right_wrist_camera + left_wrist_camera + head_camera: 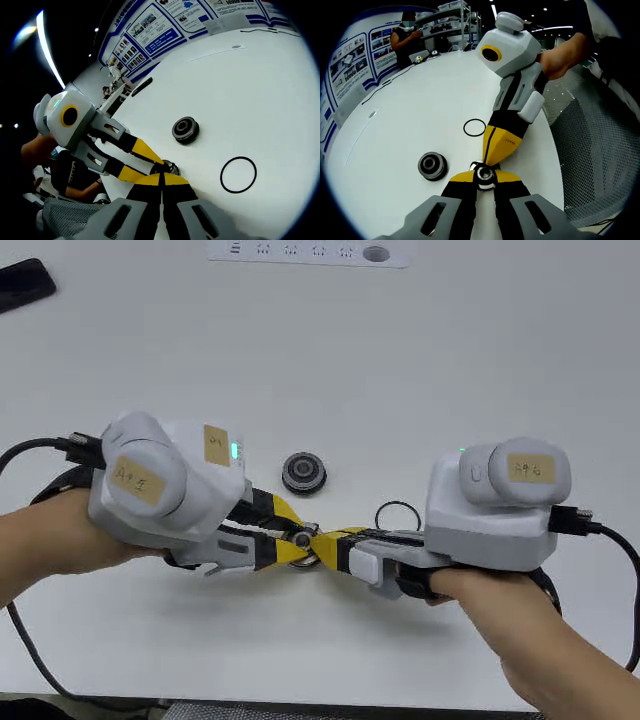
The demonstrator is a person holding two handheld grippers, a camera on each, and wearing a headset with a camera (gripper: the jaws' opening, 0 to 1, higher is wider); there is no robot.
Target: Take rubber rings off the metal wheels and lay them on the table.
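White table (pixel 400 360) under everything: nearest, the left gripper (pixel 296 540) is clamped on a metal wheel (pixel 484 174), and the right gripper (pixel 162 176), jaws pressed together, touches its rim. Beyond lie a loose rubber ring (pixel 397 516) and a second wheel (pixel 303 472).

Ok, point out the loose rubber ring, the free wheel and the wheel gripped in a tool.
loose rubber ring (pixel 221 175), right gripper view, left side of its band.
free wheel (pixel 303 472), head view, centre hub.
held wheel (pixel 484 174), left gripper view, centre hub.
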